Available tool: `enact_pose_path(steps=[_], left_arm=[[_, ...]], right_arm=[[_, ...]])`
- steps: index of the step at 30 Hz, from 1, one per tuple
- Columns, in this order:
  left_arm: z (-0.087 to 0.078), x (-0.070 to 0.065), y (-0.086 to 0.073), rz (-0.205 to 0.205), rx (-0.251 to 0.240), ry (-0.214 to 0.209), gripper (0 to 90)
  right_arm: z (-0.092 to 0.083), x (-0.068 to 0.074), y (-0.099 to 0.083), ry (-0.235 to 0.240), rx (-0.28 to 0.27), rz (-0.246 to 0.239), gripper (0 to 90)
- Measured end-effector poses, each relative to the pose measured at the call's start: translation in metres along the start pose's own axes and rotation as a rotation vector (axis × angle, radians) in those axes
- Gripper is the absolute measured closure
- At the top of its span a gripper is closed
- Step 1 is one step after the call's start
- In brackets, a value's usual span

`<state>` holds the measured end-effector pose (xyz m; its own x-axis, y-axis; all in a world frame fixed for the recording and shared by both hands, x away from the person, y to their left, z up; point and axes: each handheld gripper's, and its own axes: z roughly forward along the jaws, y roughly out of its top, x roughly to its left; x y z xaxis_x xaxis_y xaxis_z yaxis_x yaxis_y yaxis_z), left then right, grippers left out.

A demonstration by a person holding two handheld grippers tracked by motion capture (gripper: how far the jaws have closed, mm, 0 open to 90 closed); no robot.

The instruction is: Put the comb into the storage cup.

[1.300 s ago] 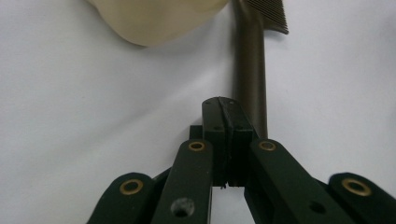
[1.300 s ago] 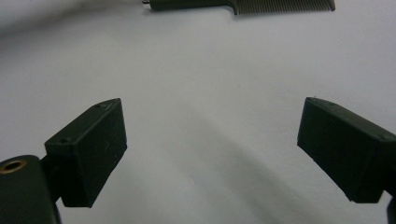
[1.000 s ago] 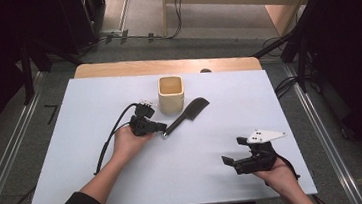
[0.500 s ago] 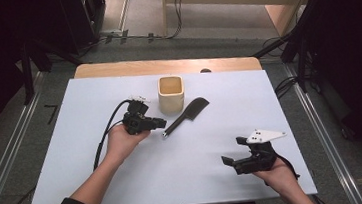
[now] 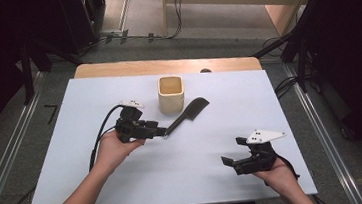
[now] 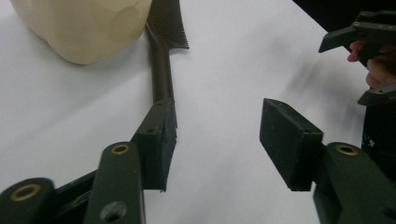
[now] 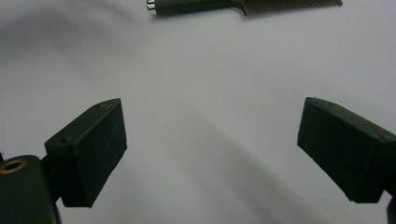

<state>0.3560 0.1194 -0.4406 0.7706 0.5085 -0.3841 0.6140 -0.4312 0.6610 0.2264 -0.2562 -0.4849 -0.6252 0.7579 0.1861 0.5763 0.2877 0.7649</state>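
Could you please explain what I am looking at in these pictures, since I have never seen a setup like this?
A person sits at a table covered with a white sheet and holds a hand tool with two black jaws in each hand. The high view looks down from above: the left gripper is at its left, the right gripper at its right. The other two pictures come from cameras riding on each tool, looking along its jaws. On the sheet stand a beige cup and, lying beside it, a dark comb. The left gripper's jaws have just been opening; they stand apart, one at the end of the comb's handle, nothing pinched between them. The right gripper is open too, holding nothing.
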Motion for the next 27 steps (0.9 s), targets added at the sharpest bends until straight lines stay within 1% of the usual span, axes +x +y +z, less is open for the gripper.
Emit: enact_pose_path(steps=[3, 4, 7, 12, 14, 18, 20, 22, 27], left_arm=[[-0.007, -0.002, -0.006, 0.014, -0.009, 0.002, 41.9], [-0.008, -0.002, -0.007, 0.018, -0.015, 0.0, 39.7], [-0.014, -0.002, -0.014, 0.009, -0.025, -0.009, 37.7], [-0.018, -0.002, -0.021, 0.01, -0.032, -0.02, 32.1], [-0.023, -0.002, -0.026, 0.017, -0.037, -0.018, 32.1], [-0.026, -0.003, -0.031, 0.017, -0.044, -0.018, 30.1], [-0.029, -0.004, -0.037, 0.033, -0.049, -0.001, 30.1], [-0.032, -0.004, -0.041, 0.037, -0.048, 0.002, 30.1], [-0.038, -0.005, -0.052, 0.027, -0.045, 0.005, 30.1]], right_arm=[[0.0, 0.0, 0.0, 0.0, 0.001, 0.0, 6.7], [0.0, 0.0, 0.0, 0.0, 0.0, 0.0, 6.7], [0.0, 0.001, 0.0, 0.003, 0.002, -0.002, 6.7], [0.001, 0.001, 0.0, 0.002, 0.003, -0.004, 6.7], [0.001, 0.001, 0.0, 0.001, 0.003, -0.003, 6.7], [0.0, 0.001, 0.0, 0.003, 0.002, -0.003, 6.7], [0.001, 0.001, 0.0, 0.001, 0.003, -0.004, 6.7], [0.001, 0.001, 0.0, 0.002, 0.0, -0.005, 6.7], [0.002, 0.001, 0.001, -0.001, 0.0, -0.008, 6.7]])
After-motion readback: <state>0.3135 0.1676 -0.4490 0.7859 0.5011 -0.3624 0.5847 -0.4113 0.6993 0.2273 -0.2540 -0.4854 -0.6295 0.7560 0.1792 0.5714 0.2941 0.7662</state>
